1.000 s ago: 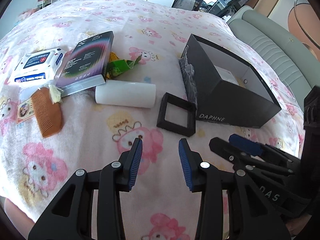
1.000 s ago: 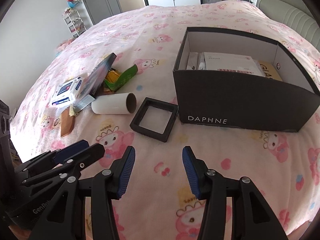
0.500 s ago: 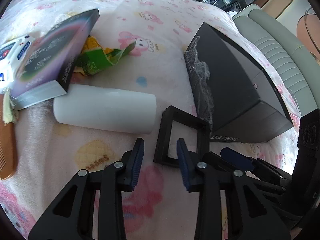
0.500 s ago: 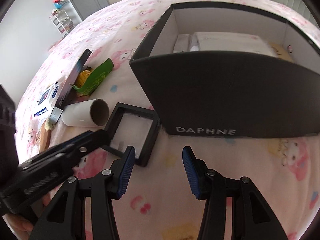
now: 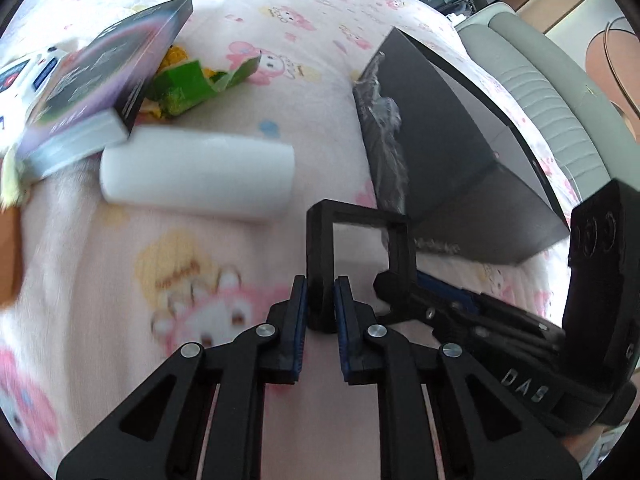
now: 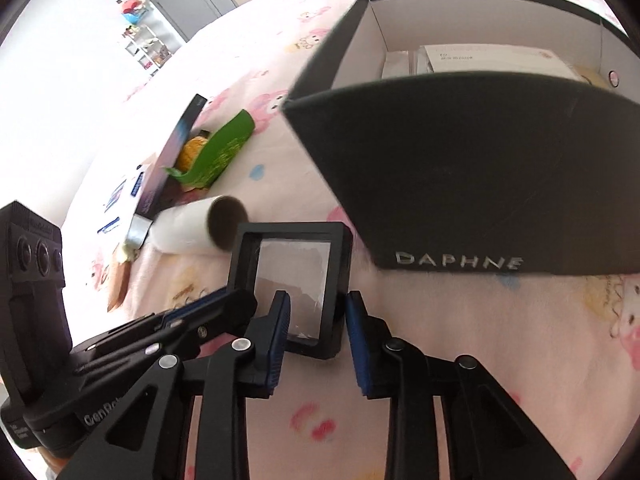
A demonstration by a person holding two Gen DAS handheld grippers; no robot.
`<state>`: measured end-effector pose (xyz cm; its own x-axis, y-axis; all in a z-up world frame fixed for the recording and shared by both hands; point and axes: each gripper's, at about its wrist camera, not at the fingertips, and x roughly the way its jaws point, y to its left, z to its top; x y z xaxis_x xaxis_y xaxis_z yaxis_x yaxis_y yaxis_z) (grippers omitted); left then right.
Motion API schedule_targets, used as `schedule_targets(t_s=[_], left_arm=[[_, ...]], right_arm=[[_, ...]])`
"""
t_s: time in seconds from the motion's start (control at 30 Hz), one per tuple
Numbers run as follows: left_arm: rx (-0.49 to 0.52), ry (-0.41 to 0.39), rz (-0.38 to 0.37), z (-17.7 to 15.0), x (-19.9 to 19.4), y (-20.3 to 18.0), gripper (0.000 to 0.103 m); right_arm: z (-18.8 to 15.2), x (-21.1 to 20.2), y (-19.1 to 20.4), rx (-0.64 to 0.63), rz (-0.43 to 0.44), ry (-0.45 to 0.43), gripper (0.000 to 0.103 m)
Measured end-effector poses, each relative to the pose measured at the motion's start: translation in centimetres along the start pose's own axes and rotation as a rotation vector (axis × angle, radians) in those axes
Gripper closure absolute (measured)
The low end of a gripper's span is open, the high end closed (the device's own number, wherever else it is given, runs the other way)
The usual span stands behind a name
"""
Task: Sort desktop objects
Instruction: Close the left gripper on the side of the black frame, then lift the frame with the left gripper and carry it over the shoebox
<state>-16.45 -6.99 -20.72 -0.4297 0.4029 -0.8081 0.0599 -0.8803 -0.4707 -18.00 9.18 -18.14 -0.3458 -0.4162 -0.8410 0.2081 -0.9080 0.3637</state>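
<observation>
A black square frame case (image 5: 320, 264) with a clear middle lies on the pink bedspread beside the black DAPHNE box (image 5: 460, 160). My left gripper (image 5: 320, 300) is shut on the frame's left rail. In the right wrist view my right gripper (image 6: 316, 320) straddles the right rail of the frame (image 6: 340, 272), jaws partly open around it, with the box (image 6: 480, 184) just behind. A white roll (image 5: 196, 180), a dark book (image 5: 100, 80) and a green wrapper (image 5: 188, 84) lie to the left.
The box holds white packets (image 6: 480, 60). A white wipes pack (image 5: 24, 76) and a brown comb (image 5: 8, 256) lie at the far left. A grey sofa (image 5: 552, 92) runs along the right. Shelves and doors (image 6: 148, 40) stand beyond the bed.
Both grippers moved forward and down to the frame case. My left gripper closed on its left rail; my right gripper narrowed around its right rail.
</observation>
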Motion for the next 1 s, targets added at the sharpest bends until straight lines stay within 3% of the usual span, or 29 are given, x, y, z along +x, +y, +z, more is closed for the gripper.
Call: schedule_targets(t_s=[0.17, 0.27, 0.57, 0.83, 1.0], left_arm=[[-0.006, 0.018, 0.001, -1.5, -0.7, 0.0, 0.091], [-0.009, 0.03, 0.002, -2.4, -1.1, 0.0, 0.087], [0.012, 0.03, -0.001, -2.3, -0.7, -0.4, 0.087], [0.064, -0.035, -0.04, -2.9, -5.0, -3.7, 0.087], [0.141, -0.089, -0.07, -1.8, -7.3, -8.3, 0.087]], right_arm=[[-2.6, -1.7, 0.2, 0.013, 0.032, 0.028, 0.078], [-3.4, -1.3, -0.1, 0.014, 0.005, 0.041, 0.078], [-3.0, 0.2, -0.2, 0.007, 0.005, 0.062, 0.078], [-2.4, -4.8, 0.2, -0.006, 0.013, -0.046, 0.079], [-1.2, -10.0, -0.1, 0.0, 0.018, -0.162, 0.079]])
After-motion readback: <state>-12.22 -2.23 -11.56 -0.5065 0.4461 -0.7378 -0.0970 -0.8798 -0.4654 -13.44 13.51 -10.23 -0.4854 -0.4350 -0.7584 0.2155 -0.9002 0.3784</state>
